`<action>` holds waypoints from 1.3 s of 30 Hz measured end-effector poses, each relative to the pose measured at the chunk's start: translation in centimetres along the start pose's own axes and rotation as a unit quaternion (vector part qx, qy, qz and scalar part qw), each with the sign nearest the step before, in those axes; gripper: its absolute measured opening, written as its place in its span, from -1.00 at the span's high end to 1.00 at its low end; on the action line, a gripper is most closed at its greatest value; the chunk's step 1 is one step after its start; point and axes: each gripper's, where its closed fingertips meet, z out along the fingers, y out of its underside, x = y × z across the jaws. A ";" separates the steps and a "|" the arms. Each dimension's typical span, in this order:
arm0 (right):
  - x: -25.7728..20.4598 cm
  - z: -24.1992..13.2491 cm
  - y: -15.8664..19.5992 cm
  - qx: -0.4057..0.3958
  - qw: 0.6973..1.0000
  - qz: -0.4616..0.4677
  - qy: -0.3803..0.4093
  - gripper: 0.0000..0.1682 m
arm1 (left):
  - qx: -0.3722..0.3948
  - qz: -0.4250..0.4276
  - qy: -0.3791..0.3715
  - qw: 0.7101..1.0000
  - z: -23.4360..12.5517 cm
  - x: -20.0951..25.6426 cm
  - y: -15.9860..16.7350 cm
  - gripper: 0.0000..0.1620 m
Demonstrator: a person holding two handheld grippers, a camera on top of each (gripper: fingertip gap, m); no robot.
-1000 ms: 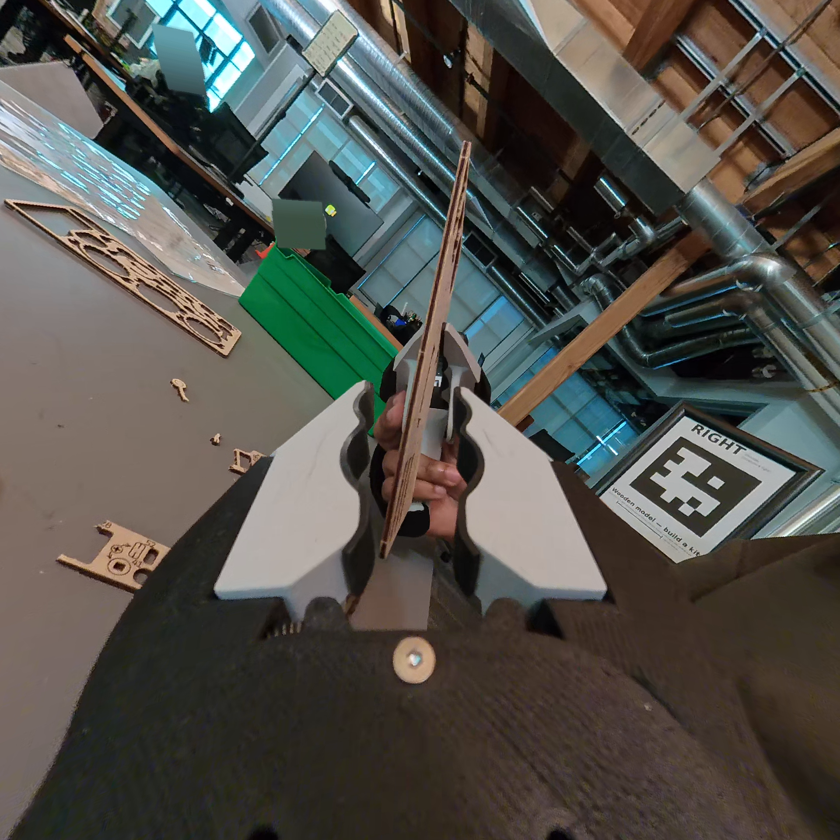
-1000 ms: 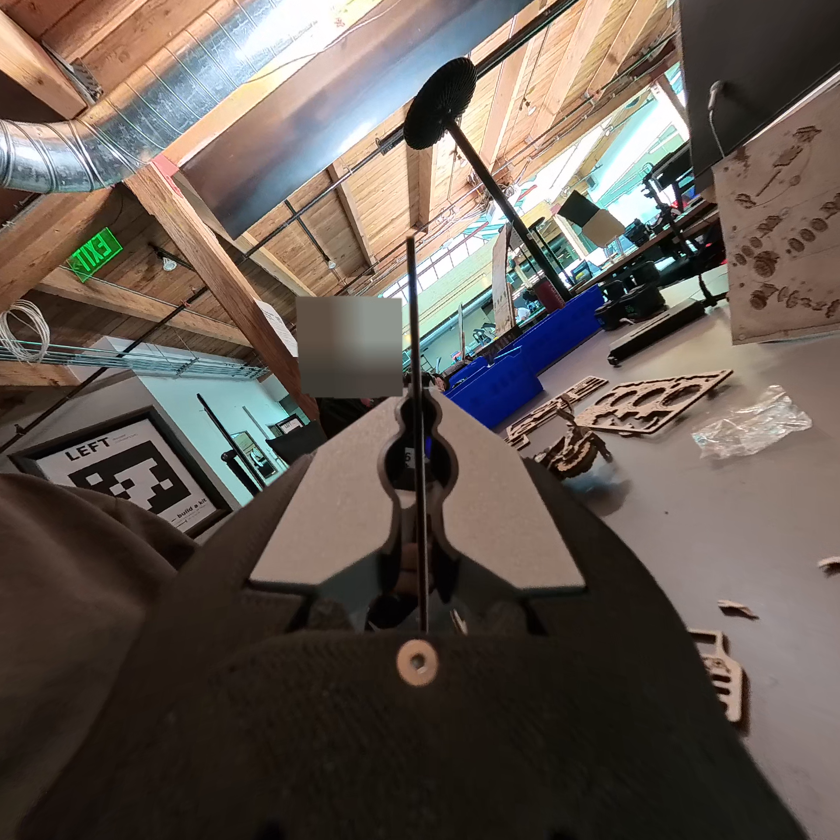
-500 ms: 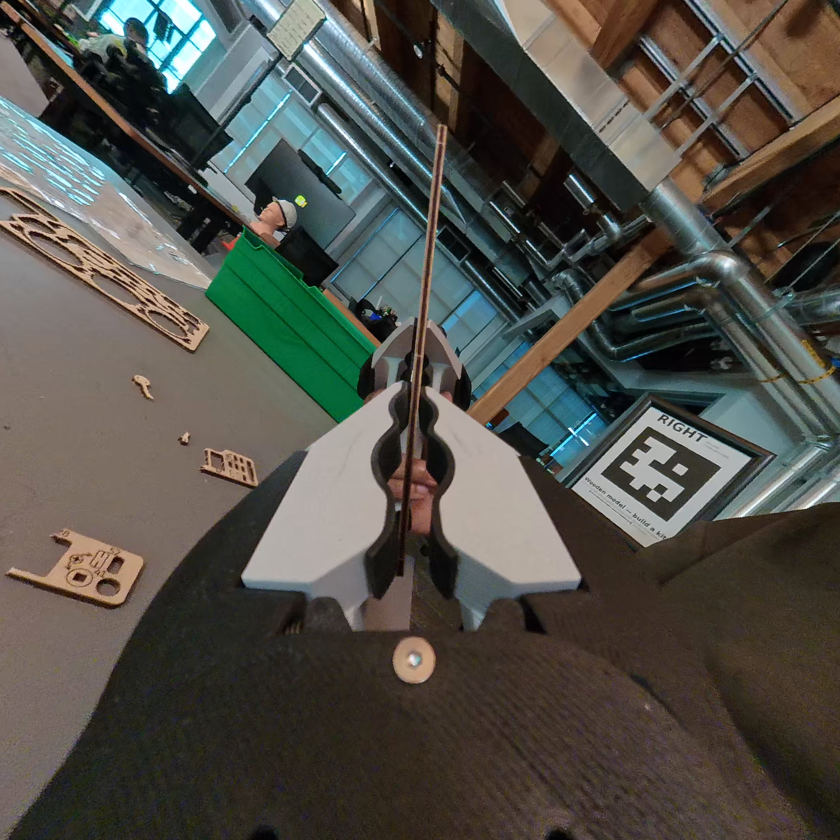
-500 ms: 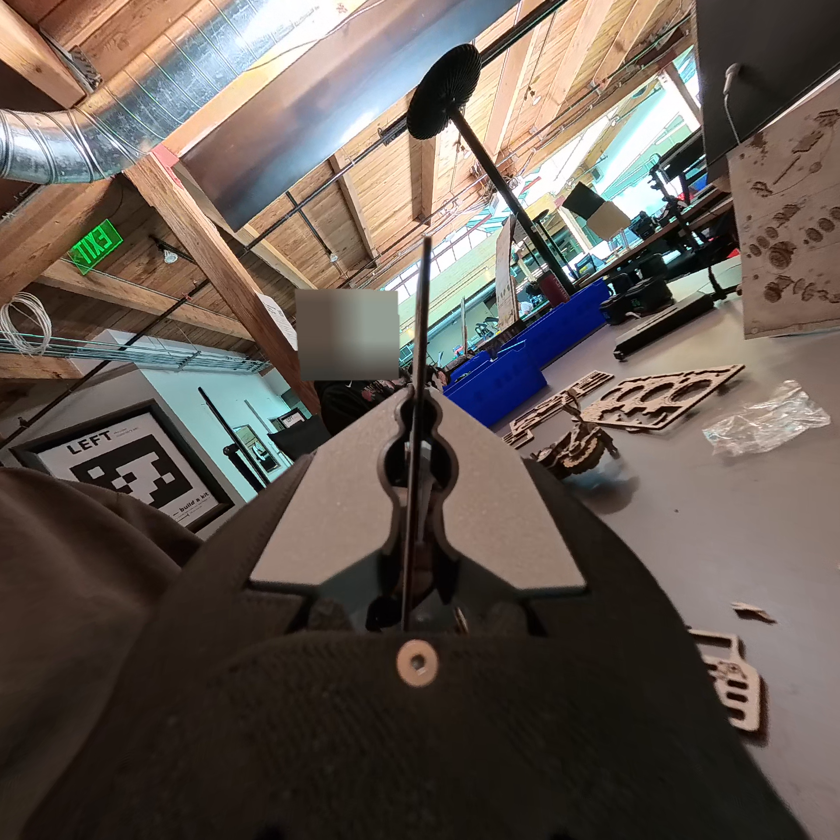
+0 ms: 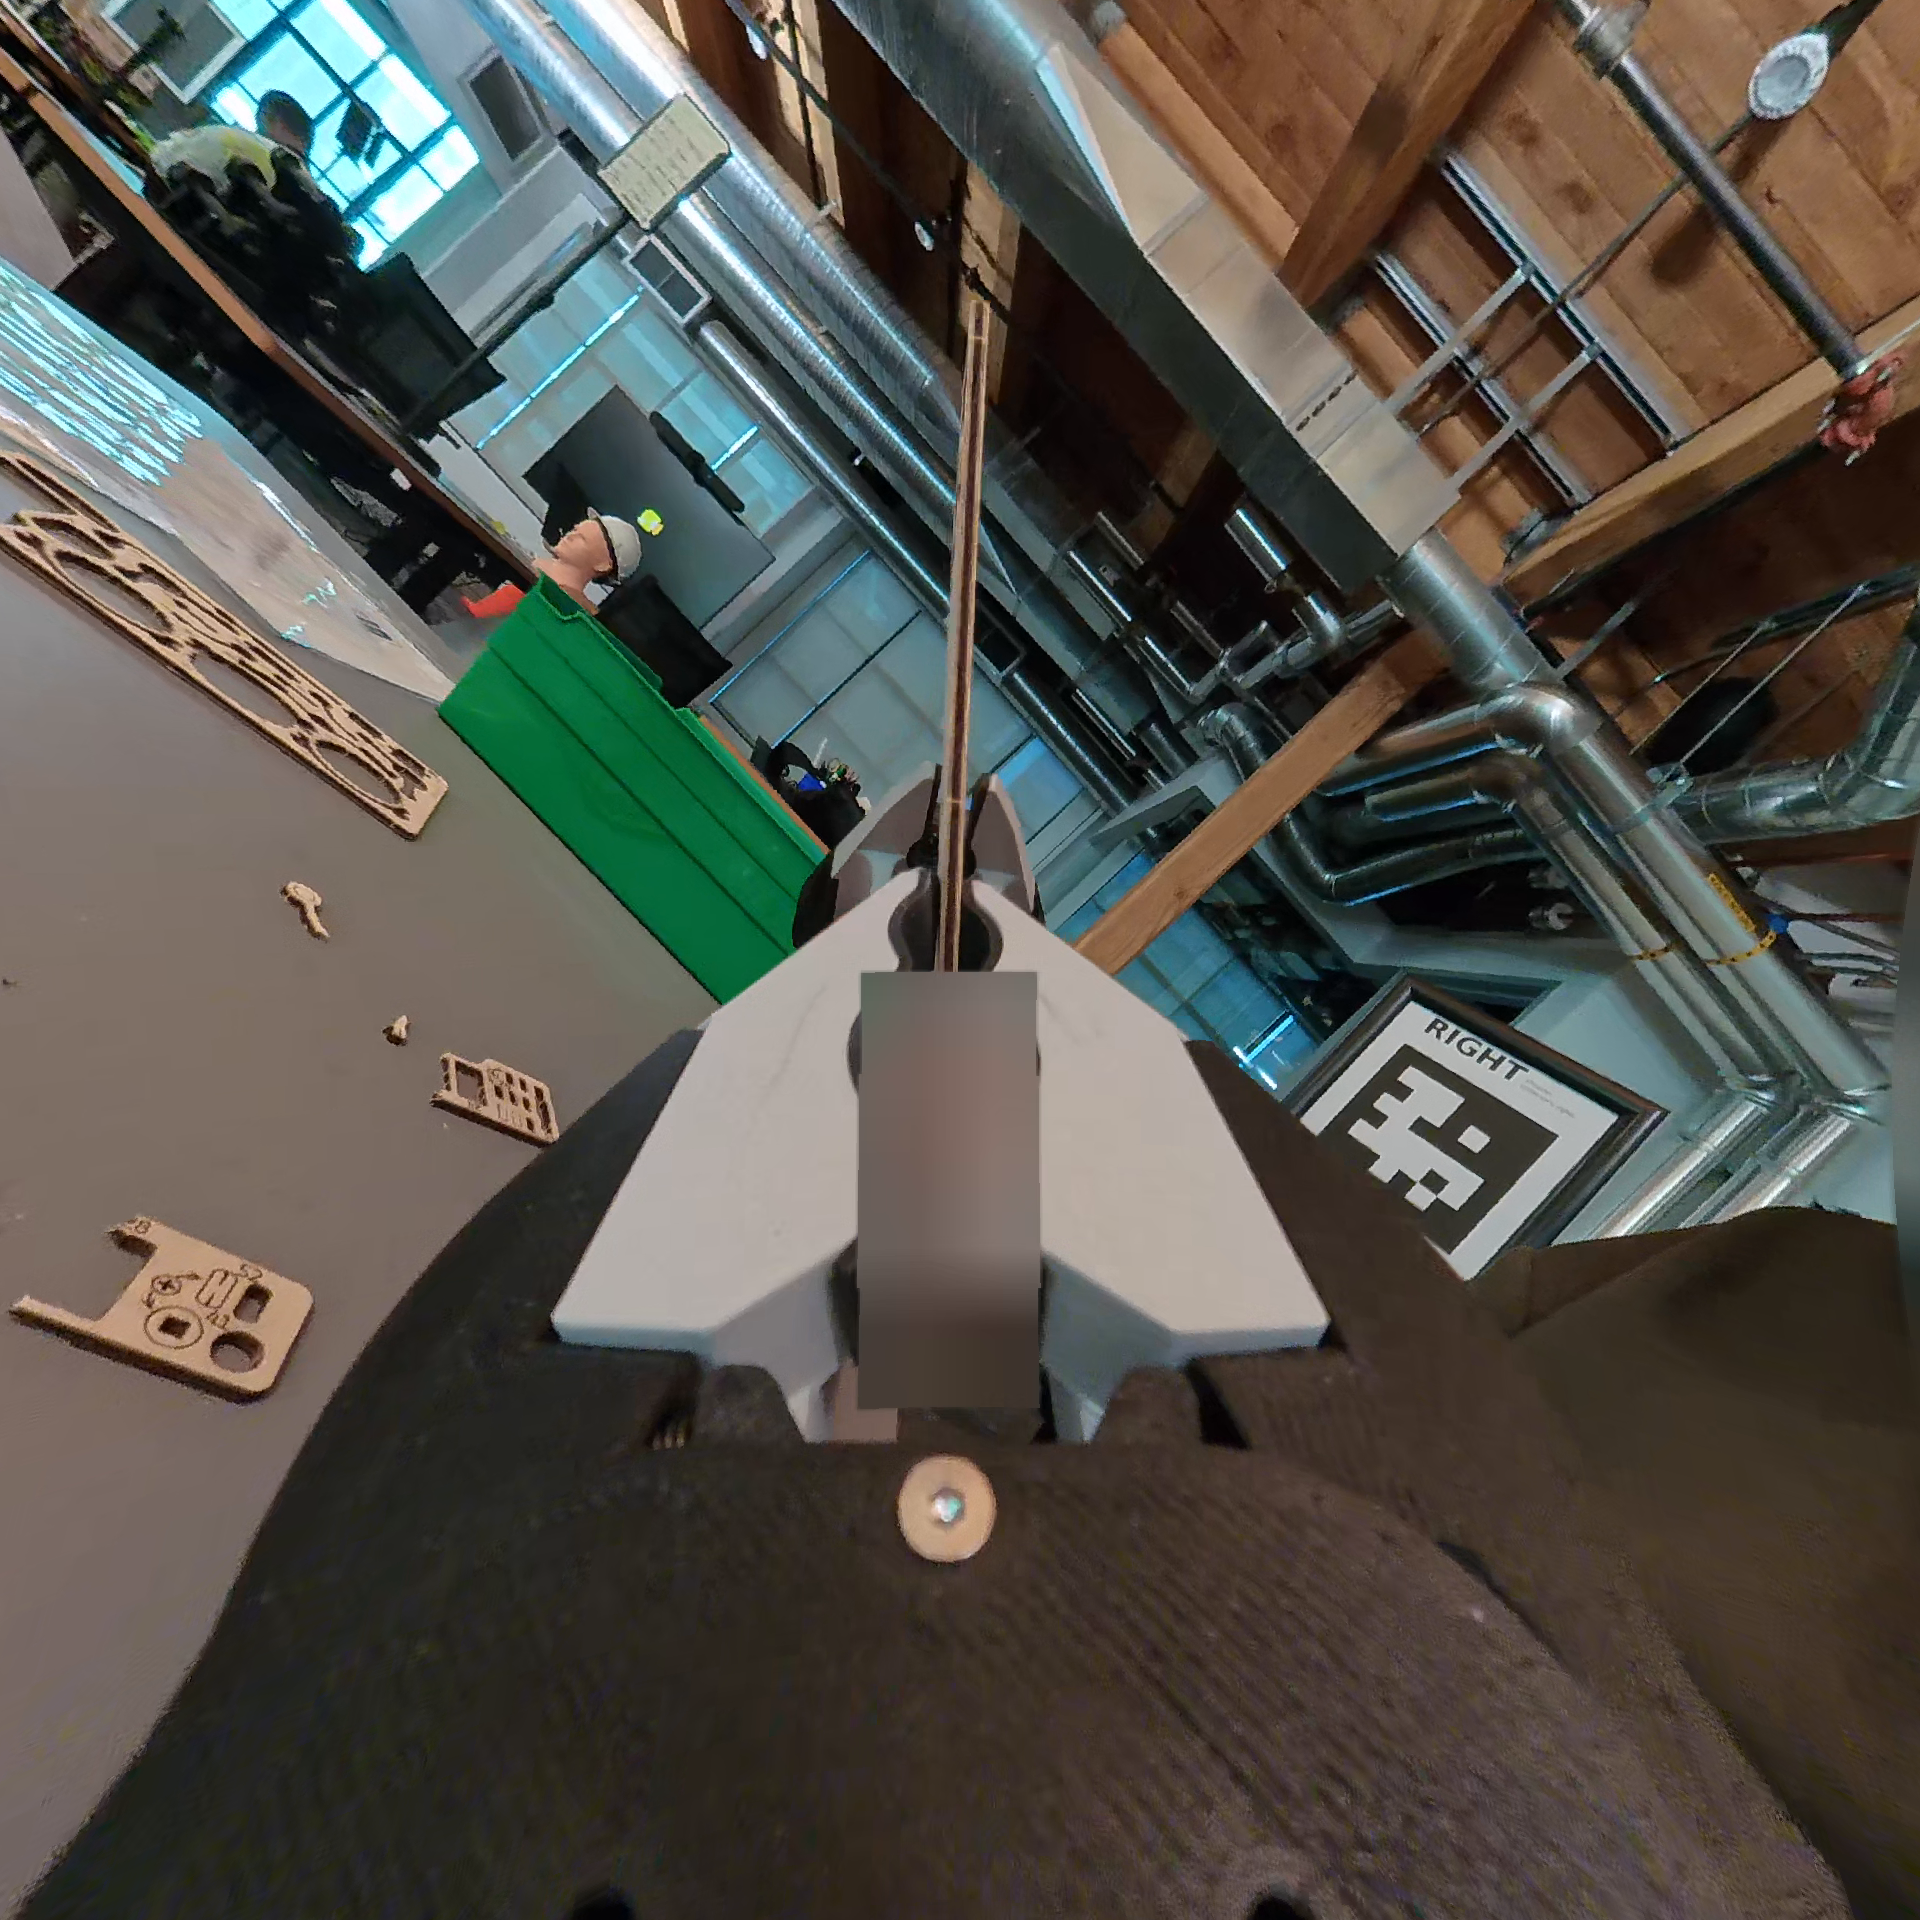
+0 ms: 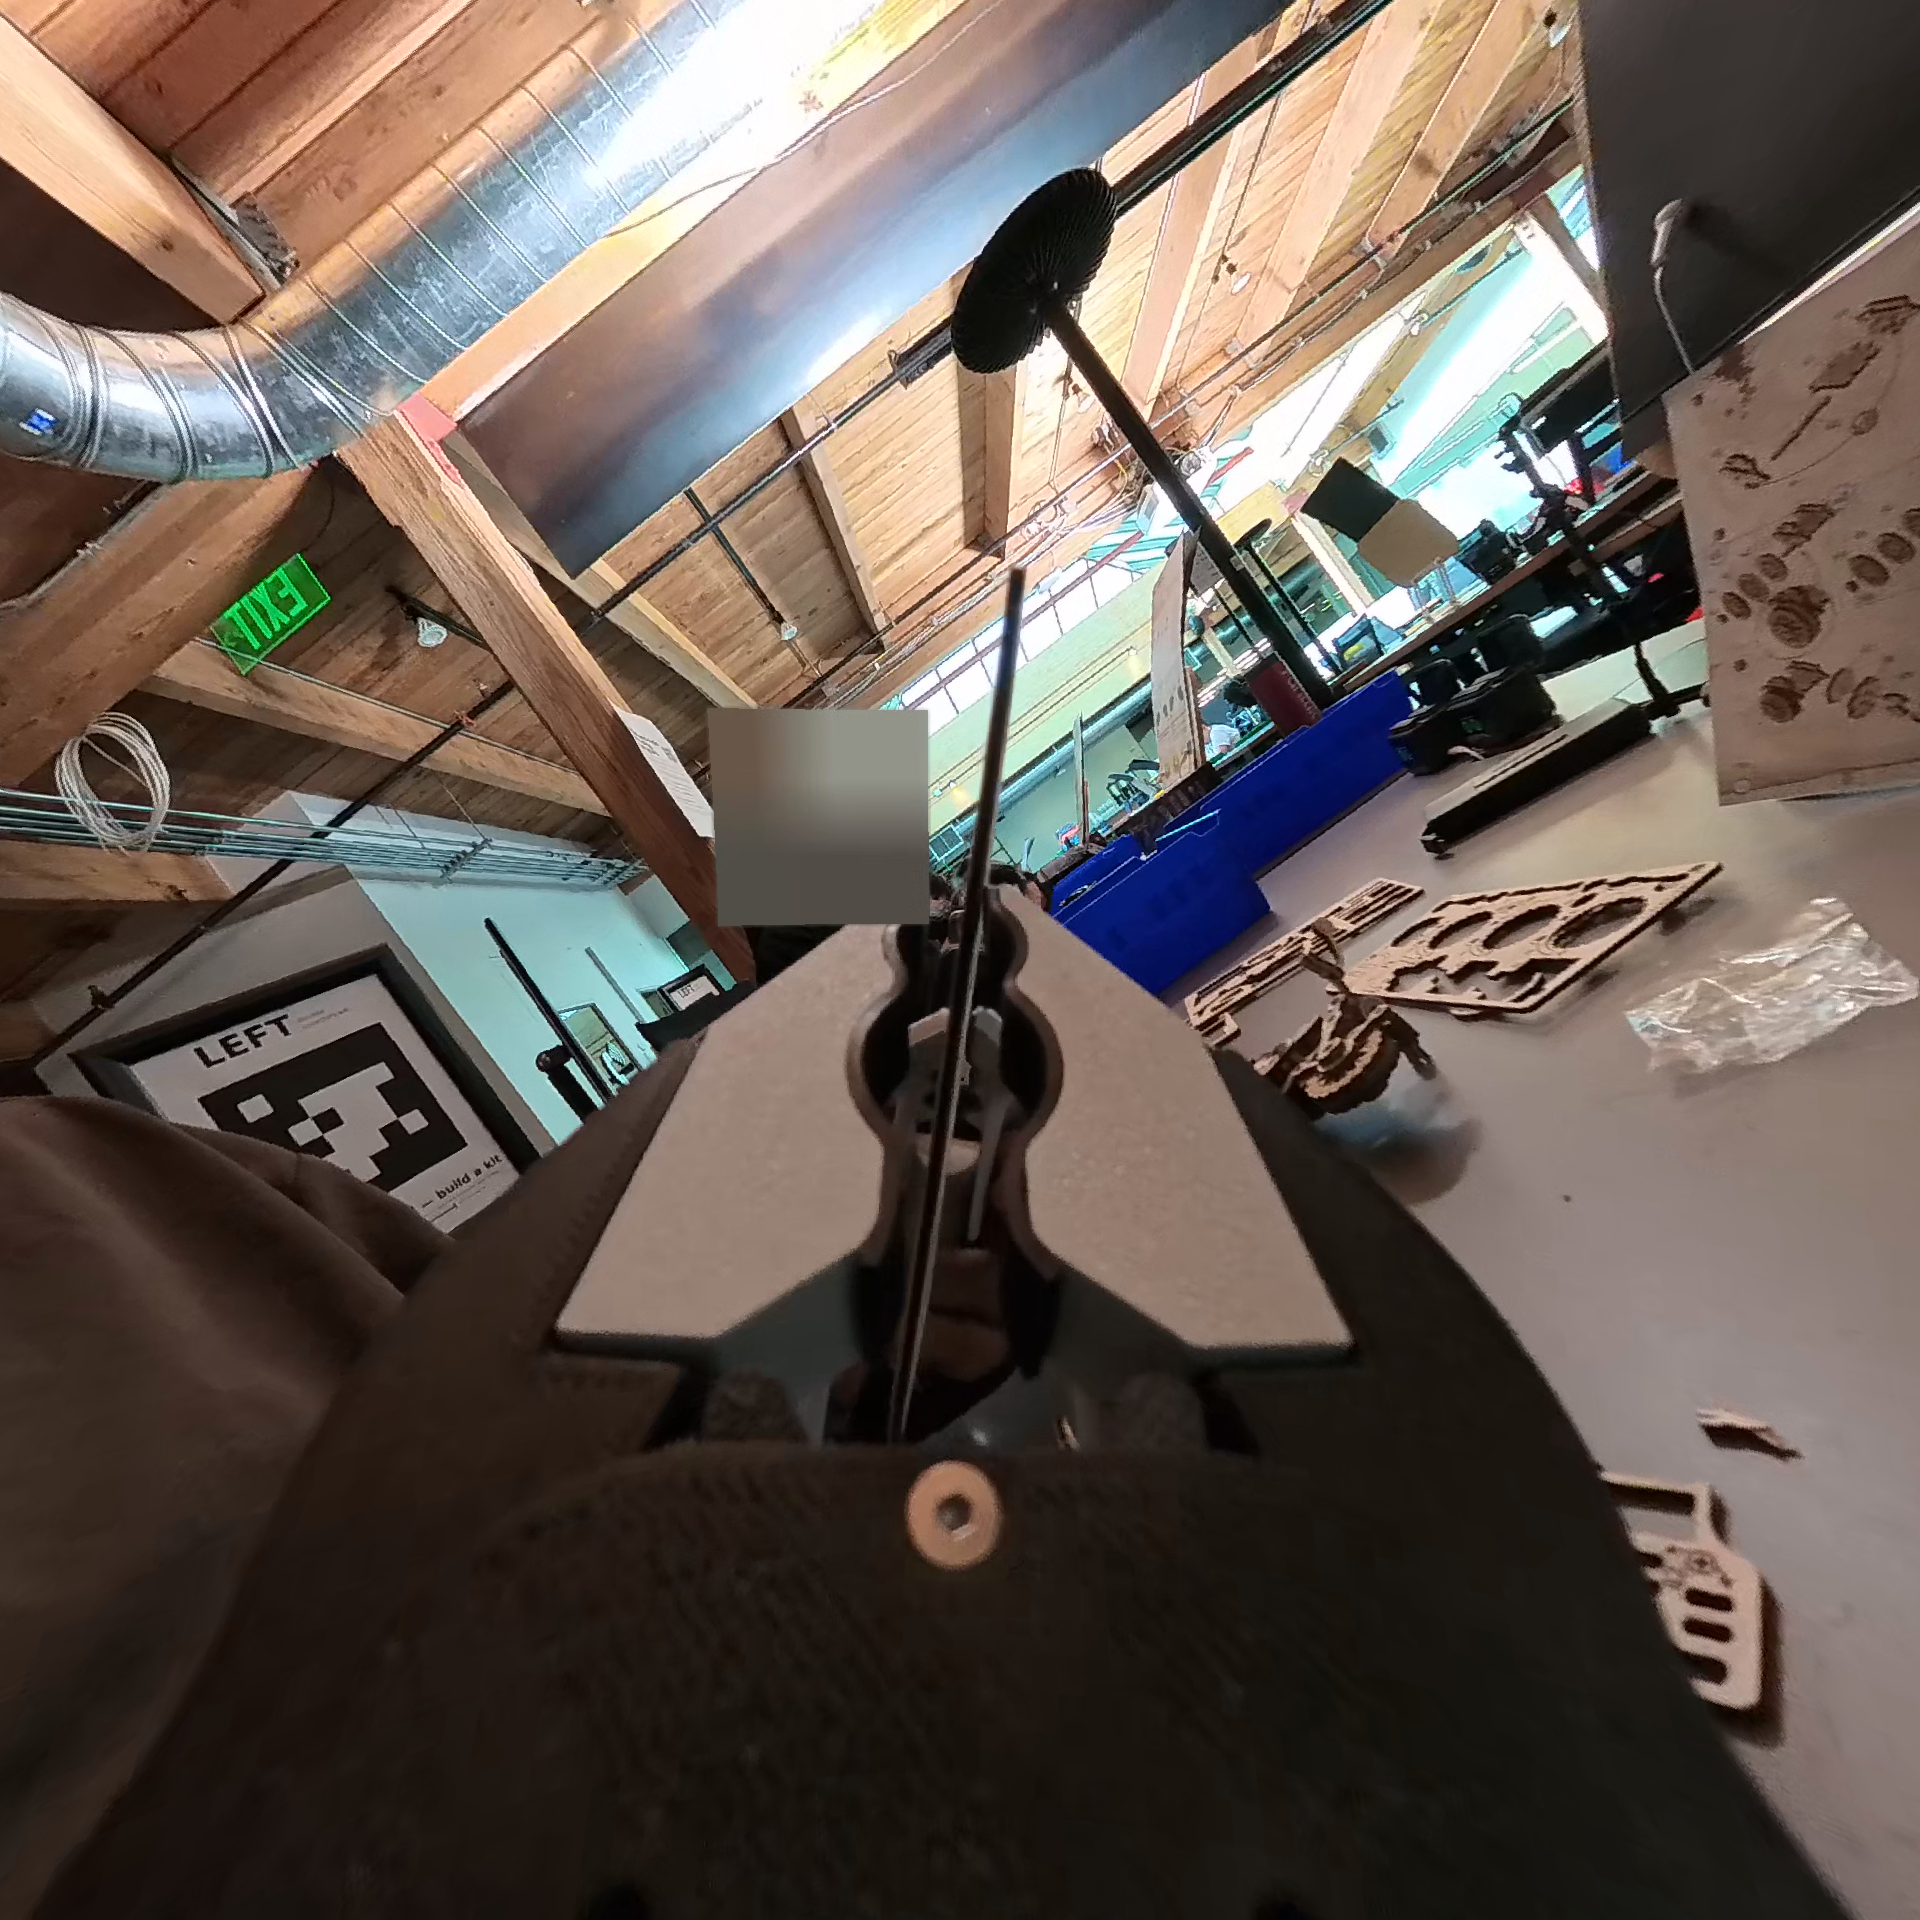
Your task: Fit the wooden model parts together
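Grey table, scattered wooden cutouts

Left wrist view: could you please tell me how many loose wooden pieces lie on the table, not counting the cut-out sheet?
4: keyed plate nearest, slotted piece, tiny chip, small piece farthest. The gripper may hide others.

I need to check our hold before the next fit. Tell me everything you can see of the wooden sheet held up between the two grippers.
The wooden sheet is a thin, flat plywood piece seen edge-on in both views, so its face and cutouts are hidden. It stands nearly upright, raised off the table. The left gripper and the right gripper are both closed on it, facing each other from opposite sides. Its pale, layered edge rises well above the fingertips.
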 end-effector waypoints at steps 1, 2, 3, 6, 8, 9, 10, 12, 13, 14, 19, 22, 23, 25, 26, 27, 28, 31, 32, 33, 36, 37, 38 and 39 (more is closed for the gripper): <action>0.0 0.0 0.1 -0.002 1.000 -0.002 0.001 0.91 | 0.004 -0.003 0.001 1.000 -0.1 0.0 -0.1 1.00; 0.0 0.1 0.2 -0.005 1.000 -0.003 0.001 0.90 | 0.007 -0.005 0.002 1.000 -0.1 0.0 -0.3 1.00; 0.0 0.1 0.3 -0.007 1.000 -0.005 0.002 0.90 | 0.010 -0.006 0.002 1.000 -0.2 0.0 -0.4 1.00; 0.0 0.3 0.6 -0.016 1.000 -0.007 0.005 0.91 | 0.016 -0.005 0.003 1.000 -0.3 0.0 -0.6 1.00; 0.1 0.4 0.8 -0.023 1.000 -0.009 0.008 0.91 | 0.018 -0.004 0.005 1.000 -0.4 0.1 -0.8 1.00; 0.1 0.4 1.0 -0.027 1.000 -0.011 0.009 0.92 | 0.019 -0.003 0.005 1.000 -0.4 0.1 -0.8 1.00; 0.1 0.5 1.2 -0.032 0.999 -0.012 0.009 0.92 | 0.020 -0.004 0.006 1.000 -0.4 0.1 -0.9 1.00; 0.1 0.7 1.6 -0.042 0.999 -0.016 0.008 0.92 | 0.019 -0.005 0.007 1.000 -0.4 0.2 -0.9 1.00; 0.0 0.7 1.8 -0.048 0.999 -0.019 0.008 0.92 | 0.020 -0.004 0.008 1.000 -0.4 0.2 -0.9 1.00; 0.0 0.8 2.0 -0.053 0.998 -0.023 0.008 0.93 | 0.020 -0.003 0.008 1.000 -0.4 0.2 -0.9 1.00; -0.2 1.1 2.7 -0.074 0.997 -0.037 0.009 0.94 | 0.021 -0.002 0.009 1.000 -0.4 0.3 -1.0 1.00; -0.2 1.1 2.7 -0.075 0.996 -0.036 0.008 0.94 | 0.020 -0.004 0.011 1.000 -0.4 0.3 -1.0 1.00; -0.2 1.1 2.7 -0.075 0.996 -0.036 0.009 0.94 | 0.020 -0.004 0.011 1.000 -0.4 0.3 -1.0 1.00; -0.2 1.1 2.7 -0.075 0.996 -0.037 0.009 0.95 | 0.018 -0.003 0.011 1.000 -0.4 0.4 -0.9 1.00; -0.2 1.1 2.7 -0.075 0.996 -0.037 0.009 0.95 | 0.018 -0.003 0.011 1.000 -0.4 0.4 -0.9 1.00; -0.2 1.0 2.7 -0.074 0.996 -0.037 0.009 0.95 | 0.017 -0.003 0.011 1.000 -0.4 0.3 -0.8 1.00; -0.2 1.0 2.7 -0.074 0.996 -0.038 0.009 0.96 | 0.017 -0.003 0.010 1.000 -0.3 0.3 -0.8 1.00; -0.1 1.0 2.6 -0.074 0.996 -0.039 0.010 0.97 | 0.017 -0.003 0.010 1.000 -0.3 0.3 -0.8 1.00; -0.1 1.0 2.6 -0.074 0.996 -0.039 0.011 0.97 | 0.017 -0.004 0.010 1.000 -0.3 0.3 -0.8 1.00; -0.1 1.0 2.6 -0.074 0.996 -0.039 0.011 0.97 | 0.017 -0.004 0.010 1.000 -0.3 0.3 -0.8 1.00; -0.1 1.0 2.6 -0.073 0.996 -0.039 0.012 0.97 | 0.017 -0.006 0.009 1.000 -0.3 0.3 -0.8 1.00; 0.0 1.0 2.6 -0.073 0.997 -0.038 0.012 0.97 | 0.017 -0.007 0.009 1.000 -0.3 0.2 -0.8 1.00; 0.0 0.9 2.6 -0.072 0.997 -0.037 0.012 0.97 | 0.016 -0.007 0.009 1.000 -0.3 0.2 -0.8 1.00; 0.0 0.9 2.5 -0.071 0.997 -0.035 0.011 0.97 | 0.016 -0.007 0.009 1.000 -0.3 0.2 -0.7 1.00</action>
